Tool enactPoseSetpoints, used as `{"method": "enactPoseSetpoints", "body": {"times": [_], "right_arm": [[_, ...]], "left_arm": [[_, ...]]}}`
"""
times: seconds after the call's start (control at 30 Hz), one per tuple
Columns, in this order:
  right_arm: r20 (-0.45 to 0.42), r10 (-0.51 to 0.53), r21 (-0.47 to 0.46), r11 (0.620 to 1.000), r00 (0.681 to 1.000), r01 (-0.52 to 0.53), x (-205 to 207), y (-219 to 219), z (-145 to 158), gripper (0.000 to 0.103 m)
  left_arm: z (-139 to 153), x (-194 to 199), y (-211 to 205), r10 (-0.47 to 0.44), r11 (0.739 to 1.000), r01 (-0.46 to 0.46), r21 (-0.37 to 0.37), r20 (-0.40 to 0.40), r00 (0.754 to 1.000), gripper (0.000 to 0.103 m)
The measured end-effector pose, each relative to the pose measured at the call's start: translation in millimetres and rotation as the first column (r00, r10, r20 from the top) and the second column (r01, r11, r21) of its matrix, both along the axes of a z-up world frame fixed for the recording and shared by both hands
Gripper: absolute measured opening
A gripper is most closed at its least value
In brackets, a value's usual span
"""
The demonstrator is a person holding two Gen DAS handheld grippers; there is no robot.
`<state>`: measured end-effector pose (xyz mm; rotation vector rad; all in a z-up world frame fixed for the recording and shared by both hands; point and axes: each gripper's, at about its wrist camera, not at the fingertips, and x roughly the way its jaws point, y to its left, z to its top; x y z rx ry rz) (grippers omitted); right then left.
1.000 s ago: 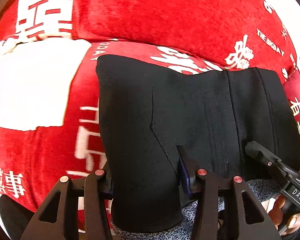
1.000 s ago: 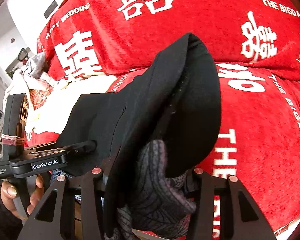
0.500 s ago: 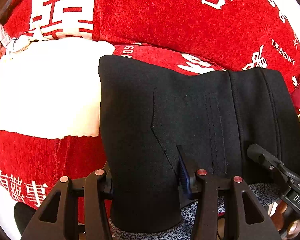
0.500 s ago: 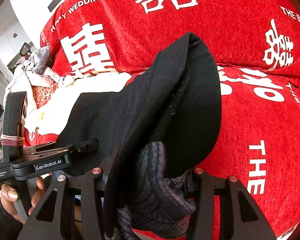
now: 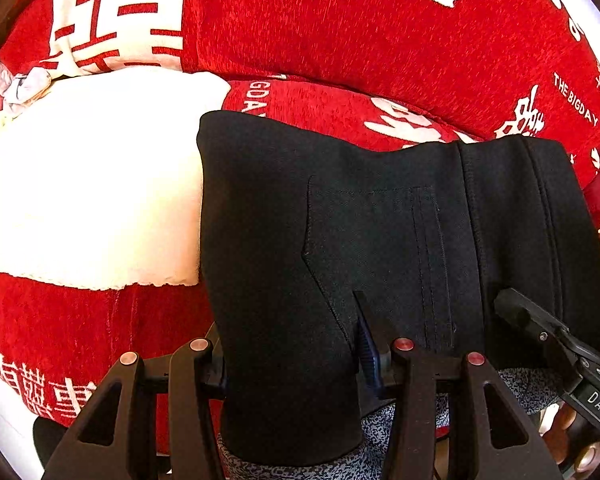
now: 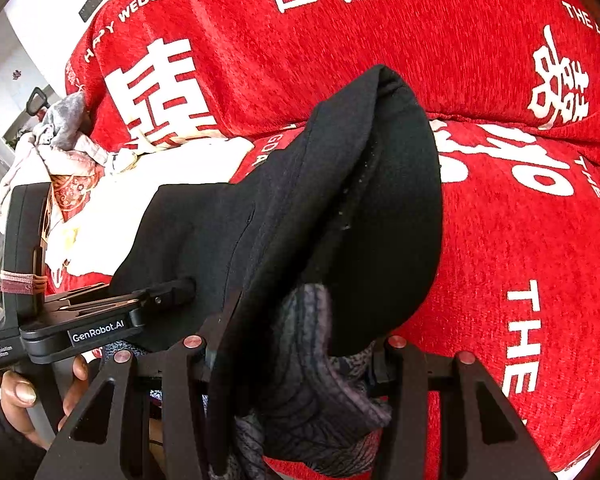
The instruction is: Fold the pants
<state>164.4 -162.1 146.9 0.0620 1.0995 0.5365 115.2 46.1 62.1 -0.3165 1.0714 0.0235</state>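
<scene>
The folded black pants (image 5: 380,240) with a grey patterned lining hang between both grippers above the red sofa. My left gripper (image 5: 296,364) is shut on the near edge of the pants; the cloth covers its fingertips. My right gripper (image 6: 296,356) is shut on the other end of the pants (image 6: 340,220), which bunch up over its fingers. The right gripper's tip shows in the left wrist view (image 5: 516,308), and the left gripper shows in the right wrist view (image 6: 168,292).
A red sofa cover (image 5: 380,40) with white characters fills the background. A white folded cloth (image 5: 88,184) lies on the seat left of the pants. A pile of crumpled clothes (image 6: 60,140) sits at the far left.
Both grippers have carried the pants to the left along the sofa, bringing the white cloth closer beside the pants. The grips are unchanged.
</scene>
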Motion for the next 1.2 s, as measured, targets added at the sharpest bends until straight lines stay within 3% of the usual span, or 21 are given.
{"method": "enactPoseSetpoints", "body": {"times": [0.37,0.67,0.77,0.83,0.93,1.07,1.2], "right_arm": [[-0.072,-0.036,-0.003,0.999,0.997,0.036,14,-10,-35,0.052],[-0.091,-0.061,0.0,0.998,0.994,0.061,17,-19,-51,0.058],[-0.102,-0.07,0.006,0.997,0.992,0.071,19,-21,-55,0.061],[-0.116,-0.084,0.015,0.996,0.99,0.086,21,-24,-58,0.069],[-0.141,-0.113,0.026,0.993,0.984,0.118,23,-29,-64,0.081],[-0.148,-0.142,0.03,0.988,0.979,0.148,24,-34,-59,0.084],[-0.06,-0.175,-0.011,0.985,0.983,0.174,17,-41,-33,0.084]], "left_arm": [[-20,8,2,-0.014,1.0,0.014,-0.002,-0.018,1.0,0.051],[-28,3,9,-0.01,1.0,0.01,-0.027,0.001,1.0,0.06],[-31,2,11,-0.004,1.0,0.004,-0.028,0.007,1.0,0.067],[-34,1,14,0.005,1.0,-0.004,-0.029,0.013,1.0,0.074],[-33,-2,17,0.004,0.999,-0.004,-0.042,0.014,1.0,0.075],[-29,-6,22,0.005,0.999,-0.005,-0.037,0.001,1.0,0.08],[-17,-17,26,0.013,1.0,-0.013,0.011,0.023,1.0,0.08]]}}
